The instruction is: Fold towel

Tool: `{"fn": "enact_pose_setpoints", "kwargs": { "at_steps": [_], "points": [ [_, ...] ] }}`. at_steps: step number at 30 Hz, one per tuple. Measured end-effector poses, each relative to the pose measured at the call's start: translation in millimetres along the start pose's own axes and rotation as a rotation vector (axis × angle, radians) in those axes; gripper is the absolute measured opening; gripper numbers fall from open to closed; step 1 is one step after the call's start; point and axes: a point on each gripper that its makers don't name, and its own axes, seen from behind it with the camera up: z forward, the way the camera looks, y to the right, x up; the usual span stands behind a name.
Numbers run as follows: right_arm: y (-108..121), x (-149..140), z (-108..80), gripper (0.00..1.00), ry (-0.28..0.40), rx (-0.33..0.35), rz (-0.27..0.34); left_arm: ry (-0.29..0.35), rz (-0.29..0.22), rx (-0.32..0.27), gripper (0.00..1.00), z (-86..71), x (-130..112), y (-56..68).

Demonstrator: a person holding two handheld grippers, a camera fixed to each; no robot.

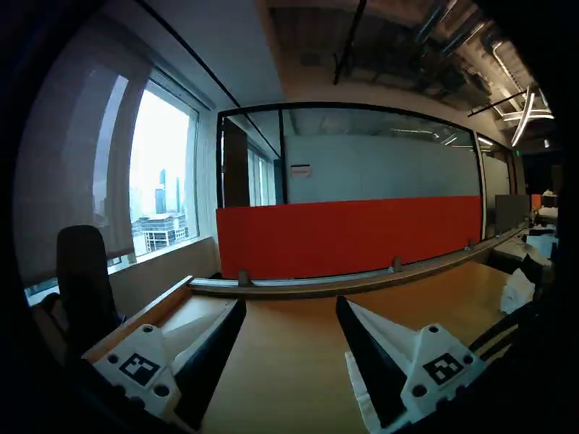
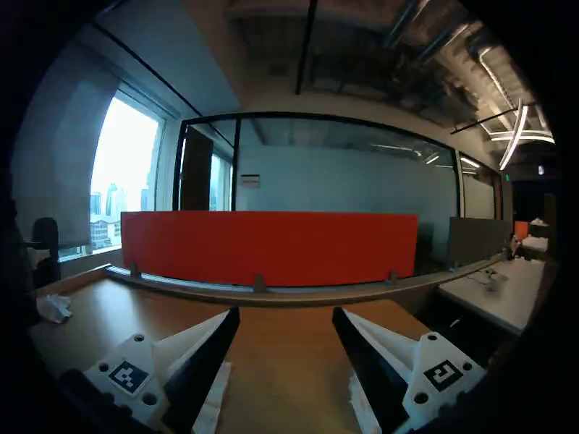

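On the wooden desk (image 2: pixel 289 362), on the near side of the red divider (image 2: pixel 268 246), I see a small crumpled white cloth (image 2: pixel 54 307) far left in the right gripper view. I cannot tell from here whether it is the towel. It lies well apart from the right gripper (image 2: pixel 286 311), whose 2 fingers stand wide apart with nothing between them, pointing at the divider over bare wood. In the left gripper view, a similar white lump sits far right, on the near side of the divider. The left gripper (image 1: pixel 289 302) also has its 2 fingers spread and empty, aimed at the divider. Behind the divider is a glass wall (image 1: pixel 376 155), and to its left a bright window (image 1: pixel 159 181) and a black chair (image 1: pixel 83 278).
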Motion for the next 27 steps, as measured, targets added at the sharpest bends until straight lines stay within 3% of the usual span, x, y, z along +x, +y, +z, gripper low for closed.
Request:
{"fn": "enact_pose_setpoints", "kwargs": {
  "at_steps": [6, 14, 27],
  "points": [
    [-9.6, 27.2, -0.8, 1.00, -0.001, 0.010, -0.004, -0.001, 0.011, -0.009, 0.92, -0.5, 28.1, -2.0],
    [-16.1, 44.2, -0.6, 1.00, -0.014, 0.031, -0.030, -0.021, 0.013, -0.041, 0.92, 0.3, 42.2, -0.9],
    [-36.6, 28.9, -1.2, 1.00, -0.108, 0.157, -0.118, -0.106, 0.067, -0.164, 0.92, -1.4, 25.3, 18.6]
  ]
}}
